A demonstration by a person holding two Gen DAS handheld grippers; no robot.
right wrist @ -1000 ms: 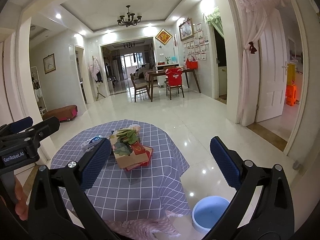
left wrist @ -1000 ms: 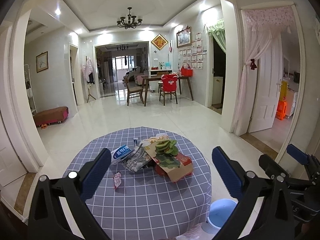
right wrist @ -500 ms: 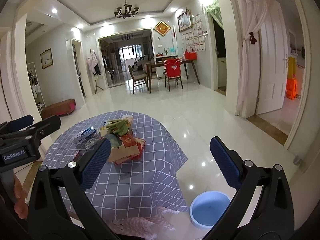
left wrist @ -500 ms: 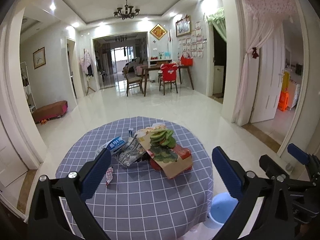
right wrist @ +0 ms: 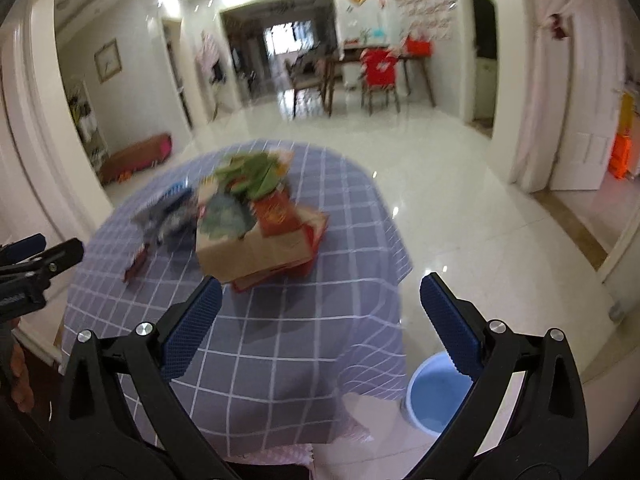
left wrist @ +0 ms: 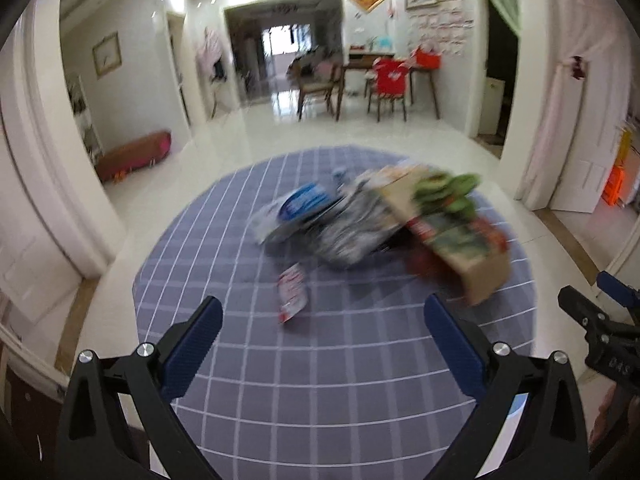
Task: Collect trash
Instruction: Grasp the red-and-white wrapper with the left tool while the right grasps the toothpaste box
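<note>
Both grippers have dropped closer over the round table with the grey-blue checked cloth point(left wrist: 352, 392). The left gripper point(left wrist: 320, 344) and right gripper point(right wrist: 318, 324) gape wide, holding nothing. Beyond, a small red-and-white wrapper point(left wrist: 292, 292) lies lengthwise away from the camera, before the blurred brown cardboard box point(right wrist: 256, 250) at the table's centre.

The tablecloth point(left wrist: 320, 380) is showing a grey-blue field with a white grid. The small wrapper point(left wrist: 293, 294) is showing red and white. The pouch point(left wrist: 298, 208) is showing blue and white. The box point(right wrist: 256, 248) is showing brown, red and green print. The bucket point(right wrist: 434, 396) is showing light blue. Both grippers' pads point(left wrist: 192, 340) are showing dark blue on black frames.
</note>
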